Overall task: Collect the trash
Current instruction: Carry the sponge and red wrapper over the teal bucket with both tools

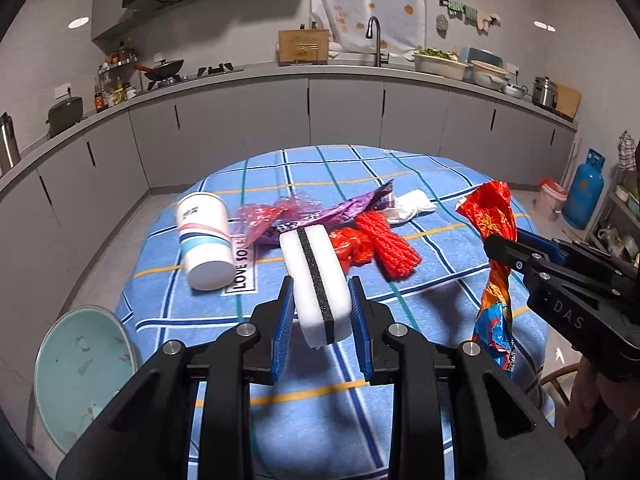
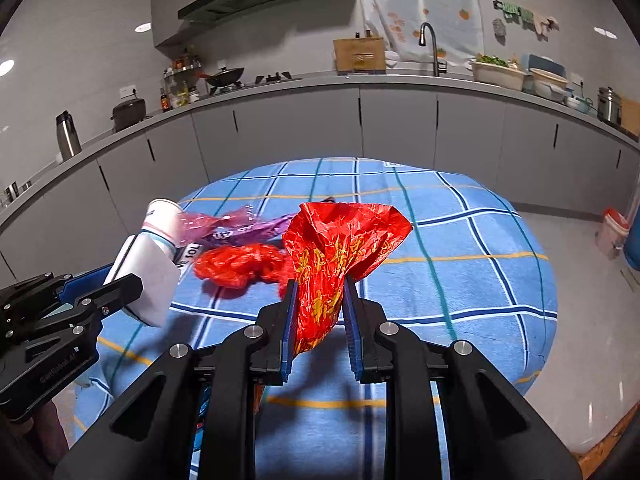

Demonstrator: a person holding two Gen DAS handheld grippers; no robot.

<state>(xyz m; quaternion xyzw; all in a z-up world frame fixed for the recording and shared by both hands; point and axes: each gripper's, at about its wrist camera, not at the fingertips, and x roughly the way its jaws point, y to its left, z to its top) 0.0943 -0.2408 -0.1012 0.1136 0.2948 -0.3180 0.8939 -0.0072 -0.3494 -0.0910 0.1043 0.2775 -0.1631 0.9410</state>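
- The tabletop (image 1: 460, 184) under its blue checked cloth carries the remaining trash, all ahead of both claws.
- The pale green bin (image 1: 80, 376) stands low at the tabletop's left edge, nearer the left claw.
- The left claw (image 1: 320, 308) grips a white foam block (image 1: 316, 280), its long axis pointing away.
- The right claw (image 2: 320, 304) pinches a red wrapper (image 2: 340, 248), hanging clear, farther from the bin.

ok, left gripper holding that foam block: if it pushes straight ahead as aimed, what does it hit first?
Likely the red plastic bag, just past the white foam block held in the left gripper; the purple wrapper lies behind. Depth is unclear; the gripper may pass above.
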